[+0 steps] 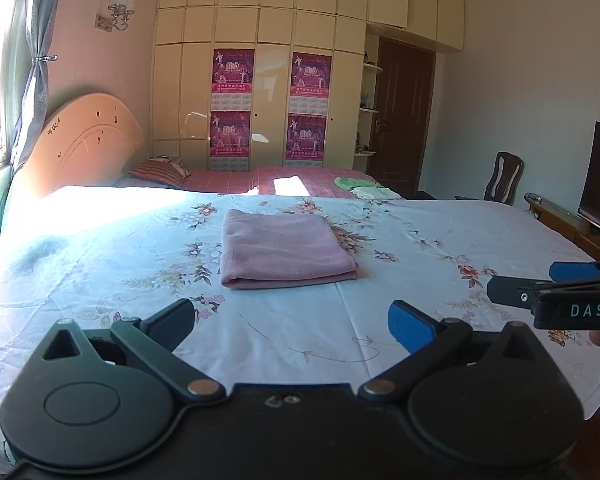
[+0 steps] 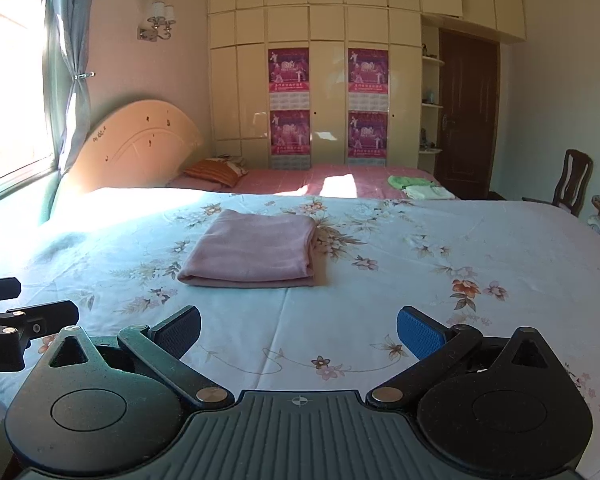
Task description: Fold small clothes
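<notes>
With both jaws spread wide and nothing between them, I'm hovering over the near edge of the bed [image 1: 440,224], clear of the cloth.

Left hand-held gripper [image 1: 292,320]: pads fully apart, only floral sheet [image 2: 380,280] showing in the gap. Right hand-held gripper [image 2: 300,330]: same, spread, empty. Each shows at the edge of the other's view, so they sit side by side, roughly level w/ each other.

Pink folded cloth [image 1: 280,250] lies ahead of both, further up the bed, flat on the sheet, not touching either one. From the left wrist cam it's nearly dead centre, a bit left of the midline. From the right wrist cam it's ahead and off to the left. So my left is the straighter shot; the right would have to cross inward.

Shape: roughly rectangular, layered, thick folded edge facing me; long axis looks to run left-right across my view, but fisheye makes that approx. Looks already folded, imo that piece is done.

Further back: green cloth [image 2: 410,181] and a pale cloth [image 2: 426,192] on the pink bedding [image 2: 284,178], far right side, well apart from the pink one. Those sit nearer my right side. If they're next, it's a long reach fwd + right; can't tell from here if they're folded.
</notes>
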The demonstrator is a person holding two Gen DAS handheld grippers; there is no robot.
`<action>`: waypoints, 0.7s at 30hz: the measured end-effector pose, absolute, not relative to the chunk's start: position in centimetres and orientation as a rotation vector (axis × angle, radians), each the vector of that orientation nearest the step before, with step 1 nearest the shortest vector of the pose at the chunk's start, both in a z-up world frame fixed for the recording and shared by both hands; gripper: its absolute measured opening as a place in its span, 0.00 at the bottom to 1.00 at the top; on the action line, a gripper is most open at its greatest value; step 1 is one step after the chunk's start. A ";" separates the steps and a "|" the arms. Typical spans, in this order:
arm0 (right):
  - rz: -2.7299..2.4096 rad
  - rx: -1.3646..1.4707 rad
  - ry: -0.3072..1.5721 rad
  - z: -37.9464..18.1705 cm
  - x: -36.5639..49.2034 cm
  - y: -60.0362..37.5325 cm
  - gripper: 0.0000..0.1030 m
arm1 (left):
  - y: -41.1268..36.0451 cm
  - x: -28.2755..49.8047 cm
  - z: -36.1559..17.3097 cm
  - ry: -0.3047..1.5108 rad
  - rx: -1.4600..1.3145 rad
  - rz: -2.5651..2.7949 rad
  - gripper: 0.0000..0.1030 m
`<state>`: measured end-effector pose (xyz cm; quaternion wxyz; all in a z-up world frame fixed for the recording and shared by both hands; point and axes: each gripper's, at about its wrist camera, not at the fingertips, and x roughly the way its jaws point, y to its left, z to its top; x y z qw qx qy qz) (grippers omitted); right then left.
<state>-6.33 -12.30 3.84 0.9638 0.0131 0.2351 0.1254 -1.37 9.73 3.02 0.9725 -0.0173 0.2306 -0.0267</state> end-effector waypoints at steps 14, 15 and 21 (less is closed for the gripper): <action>0.253 0.022 0.448 5.0 -7.1 -12.6 1.00 | 9.3 -1.5 3.6 0.436 -0.034 -0.065 1.00; 0.252 0.022 0.447 5.0 -7.2 -12.7 1.00 | 9.2 -1.5 3.7 0.434 -0.034 -0.066 1.00; 0.250 0.021 0.444 5.3 -7.7 -13.1 1.00 | 8.8 -1.4 3.9 0.430 -0.025 -0.074 1.00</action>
